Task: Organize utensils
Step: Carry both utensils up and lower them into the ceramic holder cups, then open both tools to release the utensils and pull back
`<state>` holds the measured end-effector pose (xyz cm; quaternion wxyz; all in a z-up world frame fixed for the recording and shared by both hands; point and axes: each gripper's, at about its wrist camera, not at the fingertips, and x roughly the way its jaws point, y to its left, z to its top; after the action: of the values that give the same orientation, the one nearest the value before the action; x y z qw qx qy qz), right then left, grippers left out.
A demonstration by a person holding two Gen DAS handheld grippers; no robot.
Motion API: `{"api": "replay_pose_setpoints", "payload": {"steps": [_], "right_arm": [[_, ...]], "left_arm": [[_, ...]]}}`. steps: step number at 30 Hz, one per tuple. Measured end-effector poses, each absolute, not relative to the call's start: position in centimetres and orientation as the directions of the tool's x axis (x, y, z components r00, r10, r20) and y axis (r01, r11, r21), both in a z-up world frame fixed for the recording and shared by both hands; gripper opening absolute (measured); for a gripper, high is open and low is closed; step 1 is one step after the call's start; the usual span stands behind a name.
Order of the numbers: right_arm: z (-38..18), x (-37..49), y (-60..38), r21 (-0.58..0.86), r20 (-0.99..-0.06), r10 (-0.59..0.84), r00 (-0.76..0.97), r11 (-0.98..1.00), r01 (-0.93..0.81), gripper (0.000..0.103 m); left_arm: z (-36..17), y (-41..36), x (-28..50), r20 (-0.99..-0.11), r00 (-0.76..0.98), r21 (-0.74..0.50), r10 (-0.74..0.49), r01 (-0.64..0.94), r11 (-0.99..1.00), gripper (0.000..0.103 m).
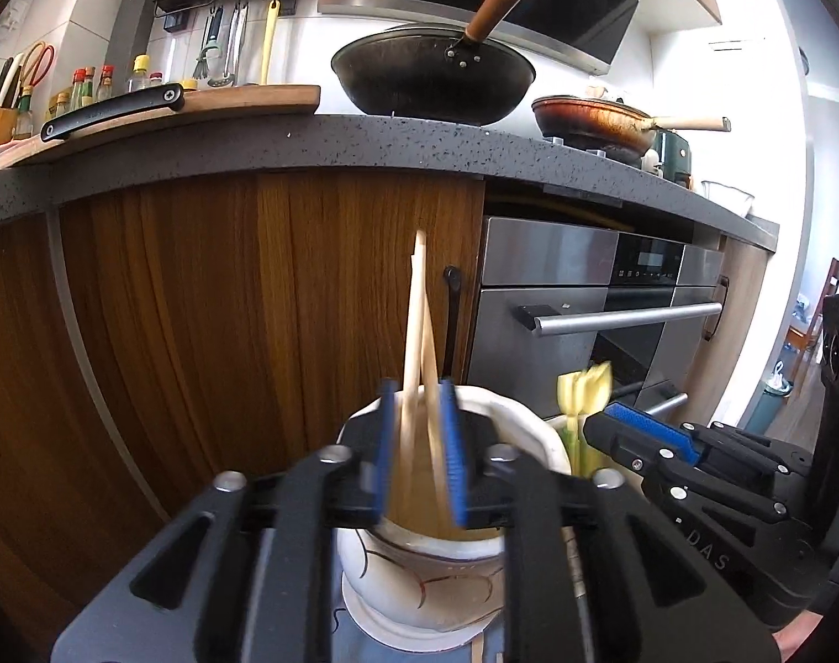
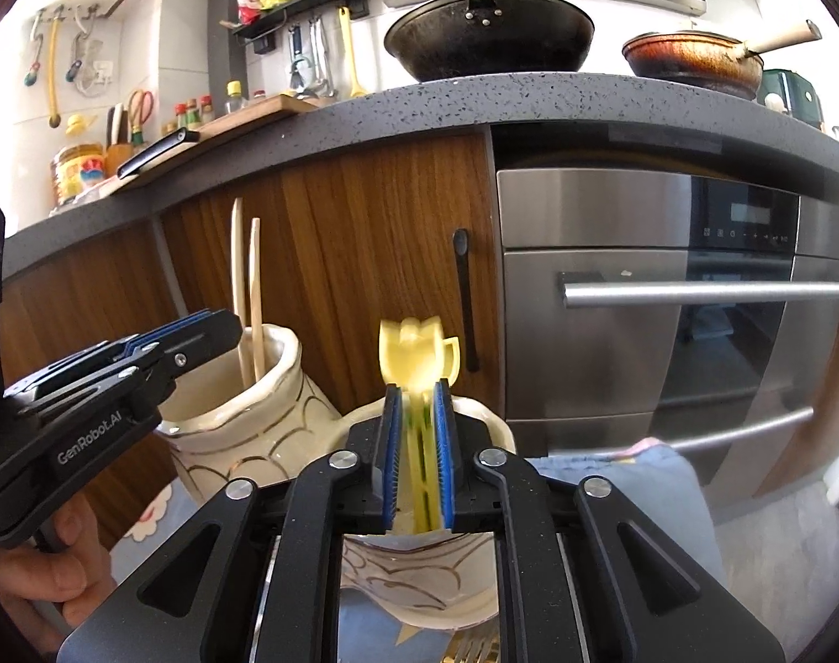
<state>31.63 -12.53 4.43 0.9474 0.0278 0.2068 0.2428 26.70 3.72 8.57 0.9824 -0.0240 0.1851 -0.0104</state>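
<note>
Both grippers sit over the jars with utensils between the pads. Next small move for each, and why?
Probably open both and lift clear: the left gripper pinches the chopsticks already standing in their jar; the right gripper holds the yellow utensil inside its jar.

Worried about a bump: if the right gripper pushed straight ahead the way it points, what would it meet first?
Likely the cream vase rim just beyond the right gripper, which is shut on the yellow utensil. Behind it stands the wooden cabinet door; depth is unclear.
</note>
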Motion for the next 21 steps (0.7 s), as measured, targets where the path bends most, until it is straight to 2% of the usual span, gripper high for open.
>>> {"api": "replay_pose_setpoints", "payload": {"steps": [2,7,9,15,21], "right_arm": [[4.5,31.5,-12.6,0.154,-0.377,0.471,0.798,0.881,-0.447,0.019],[4.8,31.3,-13.1,0.157,-0.368,0.472,0.801,0.881,-0.447,0.028],[4.9,31.2,-13.3,0.158,-0.368,0.474,0.8,0.88,-0.448,0.031],[5.3,30.6,-13.7,0.163,-0.36,0.481,0.799,0.876,-0.454,0.037],[5.7,29.5,-14.4,0.151,-0.356,0.488,0.797,0.872,-0.467,0.042]], "left_arm": [[8.6,3.7,26.5,-0.359,0.933,-0.047,-0.027,0.011,0.999,0.027],[9.1,3.8,26.0,-0.344,0.939,-0.04,-0.023,0.009,0.999,0.048],[9.3,3.9,25.7,-0.34,0.94,-0.04,-0.022,0.009,0.999,0.052],[9.9,4.5,24.6,-0.329,0.944,-0.043,-0.023,0.009,0.999,0.061],[10.6,5.8,22.9,-0.334,0.943,-0.04,-0.014,0.001,0.999,0.064]]}}
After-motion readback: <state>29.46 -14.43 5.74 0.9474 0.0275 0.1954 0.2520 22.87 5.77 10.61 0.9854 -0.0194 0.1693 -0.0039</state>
